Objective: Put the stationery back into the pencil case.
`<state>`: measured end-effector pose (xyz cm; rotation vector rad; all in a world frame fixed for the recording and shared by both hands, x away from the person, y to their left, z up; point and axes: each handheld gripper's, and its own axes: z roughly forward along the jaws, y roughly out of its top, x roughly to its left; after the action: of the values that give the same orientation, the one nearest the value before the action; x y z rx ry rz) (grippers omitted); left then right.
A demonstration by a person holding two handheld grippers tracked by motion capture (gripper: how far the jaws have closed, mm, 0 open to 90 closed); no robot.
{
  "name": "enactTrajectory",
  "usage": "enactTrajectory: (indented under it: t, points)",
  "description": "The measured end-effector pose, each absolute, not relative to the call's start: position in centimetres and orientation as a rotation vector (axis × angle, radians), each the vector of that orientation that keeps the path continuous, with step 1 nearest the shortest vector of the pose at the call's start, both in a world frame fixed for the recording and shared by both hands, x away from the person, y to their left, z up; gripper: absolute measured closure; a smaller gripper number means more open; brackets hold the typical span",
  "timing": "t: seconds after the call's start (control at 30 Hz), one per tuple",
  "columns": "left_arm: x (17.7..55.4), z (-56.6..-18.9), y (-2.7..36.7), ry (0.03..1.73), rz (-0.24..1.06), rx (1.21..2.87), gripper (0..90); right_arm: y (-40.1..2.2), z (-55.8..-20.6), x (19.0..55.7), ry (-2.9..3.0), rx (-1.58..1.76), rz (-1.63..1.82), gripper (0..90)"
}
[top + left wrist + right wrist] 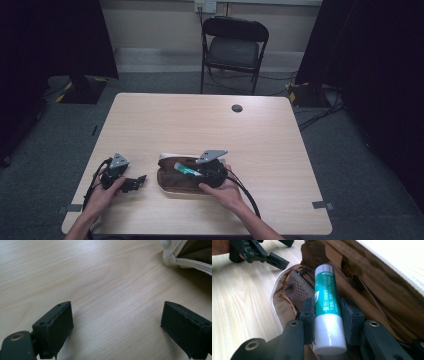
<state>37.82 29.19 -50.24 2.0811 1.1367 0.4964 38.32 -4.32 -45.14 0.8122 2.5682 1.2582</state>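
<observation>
An open brown pouch (175, 181) with a white rim lies on the wooden table (210, 125) near the front edge. My right gripper (192, 172) hovers over it, shut on a green-and-white tube (186, 170). In the right gripper view the tube (327, 305) sits between the two pads (308, 315) and points into the pouch (372, 290), above a mesh inner pocket (295, 291). My left gripper (137, 181) rests on the table left of the pouch, open with nothing between its pads (58, 322). The pouch's white rim (180, 261) shows at the top right of the left gripper view.
A black folding chair (234, 47) stands beyond the far table edge. A small dark round cap (237, 108) sits in the table's far right part. Bare wood lies between the pouch and the far edge. Cables trail from both grippers toward the front edge.
</observation>
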Motion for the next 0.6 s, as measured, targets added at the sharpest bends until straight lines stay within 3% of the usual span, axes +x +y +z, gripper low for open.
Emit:
enactTrajectory:
  t: [0.2,0.43,0.6]
  points:
    - [37.8,-50.2,29.2,1.13,0.502,2.086,10.2,-4.5,-45.3,38.7,2.544,0.813,1.246,64.8]
    - [37.8,-50.2,29.2,1.131,0.499,2.089,10.2,-5.3,-45.3,38.6,2.507,0.849,1.222,53.4]
    - [37.8,-50.2,29.2,1.131,0.499,2.088,10.2,-5.9,-45.4,38.6,2.505,0.868,1.213,52.3]
